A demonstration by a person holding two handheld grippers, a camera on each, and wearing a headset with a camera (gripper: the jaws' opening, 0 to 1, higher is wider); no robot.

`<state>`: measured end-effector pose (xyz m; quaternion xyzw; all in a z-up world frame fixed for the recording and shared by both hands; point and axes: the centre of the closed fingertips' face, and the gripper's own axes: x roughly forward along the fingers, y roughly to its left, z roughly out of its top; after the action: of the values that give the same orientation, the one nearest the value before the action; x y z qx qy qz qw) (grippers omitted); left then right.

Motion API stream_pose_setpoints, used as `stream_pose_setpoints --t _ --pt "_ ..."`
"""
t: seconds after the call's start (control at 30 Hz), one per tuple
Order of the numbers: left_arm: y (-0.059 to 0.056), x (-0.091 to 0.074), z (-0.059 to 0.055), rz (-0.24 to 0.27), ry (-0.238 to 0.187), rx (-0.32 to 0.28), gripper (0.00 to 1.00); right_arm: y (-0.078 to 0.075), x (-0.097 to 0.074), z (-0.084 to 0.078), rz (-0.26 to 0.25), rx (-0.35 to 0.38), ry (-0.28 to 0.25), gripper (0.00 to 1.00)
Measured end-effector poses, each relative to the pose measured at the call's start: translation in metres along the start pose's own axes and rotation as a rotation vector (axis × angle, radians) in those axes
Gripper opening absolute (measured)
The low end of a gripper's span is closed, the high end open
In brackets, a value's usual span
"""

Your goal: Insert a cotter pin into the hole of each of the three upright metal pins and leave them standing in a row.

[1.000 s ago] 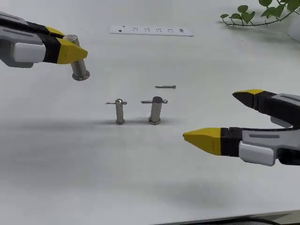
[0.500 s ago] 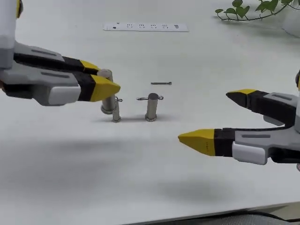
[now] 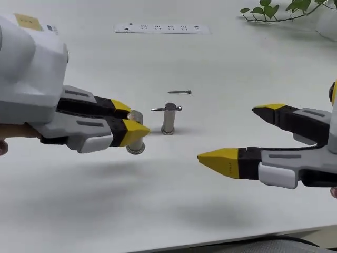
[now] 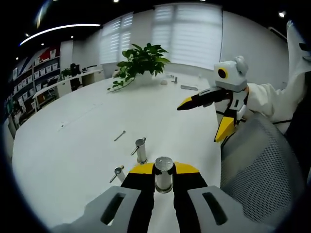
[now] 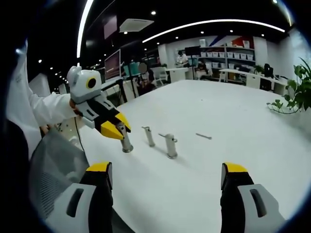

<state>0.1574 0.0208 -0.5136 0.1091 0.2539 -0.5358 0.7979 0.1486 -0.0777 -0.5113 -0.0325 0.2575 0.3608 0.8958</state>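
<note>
While the left gripper [image 3: 135,118] is clenched on the upper part of the held pin [image 3: 136,147], that pin is carried upright at the left end of the row, wider end down, low over the white table [image 3: 158,205]; whether its base is touching the surface cannot be told. Just to its right, the middle pin [image 4: 118,173] is seen standing in the left gripper view, with a cotter pin passed through its top. Further right, slightly apart, the right-hand pin [image 3: 168,119] is stood upright as well, and a cotter pin is lodged across its head, sticking out on both sides. Beyond these two, on the far side, a loose cotter pin [image 3: 179,92] is laid flat on the table, touched by nothing.

To the right and nearer, the right gripper [image 3: 227,133] is held released, its jaws spread wide and nothing between them, well apart from the pins. At the far edge a white power strip [image 3: 162,28] is laid flat, and a leafy plant [image 3: 274,10] is placed at the far right corner. A grey mesh chair [image 4: 257,160] is seen at the near edge of the table in the left gripper view.
</note>
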Motion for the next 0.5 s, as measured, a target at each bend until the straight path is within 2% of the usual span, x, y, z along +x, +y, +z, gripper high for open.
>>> stream_pose_setpoints --t 0.2,0.3,0.4,0.5 --pt "0.004 0.008 -0.016 0.003 0.041 0.011 0.1 0.003 0.002 -0.003 0.007 -0.002 0.017 0.91" --pt "0.004 0.012 -0.02 -0.003 0.044 0.013 0.1 0.004 0.002 -0.004 0.012 -0.002 0.019 0.92" --pt "0.004 0.018 -0.024 -0.017 0.065 0.037 0.1 0.004 0.003 -0.005 0.019 0.003 0.026 0.89" --pt "0.004 0.021 -0.024 -0.017 0.07 0.049 0.1 0.001 0.003 -0.004 0.009 0.01 0.021 0.88"
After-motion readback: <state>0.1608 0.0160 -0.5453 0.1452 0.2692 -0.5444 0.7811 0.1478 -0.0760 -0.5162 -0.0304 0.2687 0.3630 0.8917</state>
